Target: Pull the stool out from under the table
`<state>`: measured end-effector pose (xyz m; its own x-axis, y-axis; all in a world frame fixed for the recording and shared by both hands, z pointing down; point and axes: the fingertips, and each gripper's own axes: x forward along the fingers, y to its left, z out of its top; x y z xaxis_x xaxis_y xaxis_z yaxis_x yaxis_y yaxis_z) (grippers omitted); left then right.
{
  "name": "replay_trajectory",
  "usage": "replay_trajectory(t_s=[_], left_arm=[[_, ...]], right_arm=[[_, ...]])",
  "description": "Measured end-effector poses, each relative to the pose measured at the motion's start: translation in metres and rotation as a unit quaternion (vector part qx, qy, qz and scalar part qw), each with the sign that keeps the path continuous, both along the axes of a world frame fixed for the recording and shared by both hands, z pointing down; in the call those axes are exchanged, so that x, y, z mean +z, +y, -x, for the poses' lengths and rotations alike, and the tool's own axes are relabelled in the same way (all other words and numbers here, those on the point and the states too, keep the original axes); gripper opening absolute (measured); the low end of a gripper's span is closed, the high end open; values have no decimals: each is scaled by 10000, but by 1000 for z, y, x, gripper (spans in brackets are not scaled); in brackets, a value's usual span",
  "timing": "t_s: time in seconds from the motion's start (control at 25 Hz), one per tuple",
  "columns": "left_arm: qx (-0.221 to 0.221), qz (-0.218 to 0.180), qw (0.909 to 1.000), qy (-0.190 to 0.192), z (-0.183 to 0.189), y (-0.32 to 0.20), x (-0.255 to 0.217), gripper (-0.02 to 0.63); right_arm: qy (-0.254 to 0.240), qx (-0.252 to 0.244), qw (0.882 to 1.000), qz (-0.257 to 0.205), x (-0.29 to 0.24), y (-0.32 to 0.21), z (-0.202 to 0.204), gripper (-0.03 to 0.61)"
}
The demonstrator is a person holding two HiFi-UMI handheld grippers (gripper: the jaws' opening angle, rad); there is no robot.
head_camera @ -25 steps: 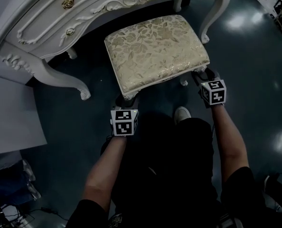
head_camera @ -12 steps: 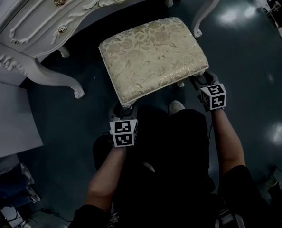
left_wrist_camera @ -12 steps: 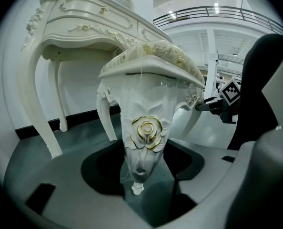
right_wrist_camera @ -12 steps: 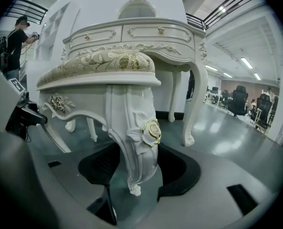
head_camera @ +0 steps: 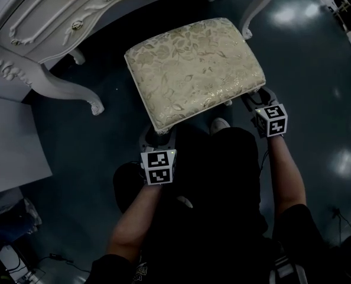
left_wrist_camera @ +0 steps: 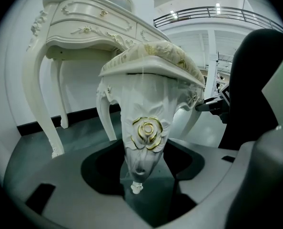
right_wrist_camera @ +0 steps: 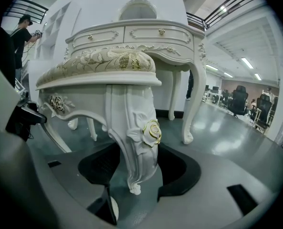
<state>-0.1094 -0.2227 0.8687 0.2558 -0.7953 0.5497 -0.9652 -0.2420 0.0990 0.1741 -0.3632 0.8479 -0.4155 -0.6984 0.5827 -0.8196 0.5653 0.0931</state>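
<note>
The stool (head_camera: 193, 68), with a cream floral cushion and white carved legs, stands on the dark floor just in front of the white dressing table (head_camera: 39, 16). In the head view my left gripper (head_camera: 158, 139) is at its near-left leg and my right gripper (head_camera: 256, 101) at its near-right leg. Seen from the left gripper, a stool leg (left_wrist_camera: 142, 132) with a gold rose is clamped in my left gripper (left_wrist_camera: 140, 163). The right gripper view shows the other leg (right_wrist_camera: 137, 128) clamped in my right gripper (right_wrist_camera: 137, 168). Both feet hang slightly above the floor.
A curved table leg (head_camera: 66, 90) stands left of the stool and another (head_camera: 257, 7) behind its right corner. A white board (head_camera: 10, 141) lies at the left. The person's shoe (head_camera: 218, 125) is beneath the stool's front edge. A person (right_wrist_camera: 18, 32) stands far off.
The stool has come toward the person and away from the table, carried by both grippers. More dark floor shows between cushion and table edge.
</note>
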Motion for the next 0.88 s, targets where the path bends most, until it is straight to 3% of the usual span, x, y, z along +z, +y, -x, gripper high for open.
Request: replay_trajectory(t_s=[0.88], left_arm=[[12, -197, 9998, -7, 1, -1, 2, 258]], right_arm=[[19, 15, 10000, -75, 3, -2, 1, 270]])
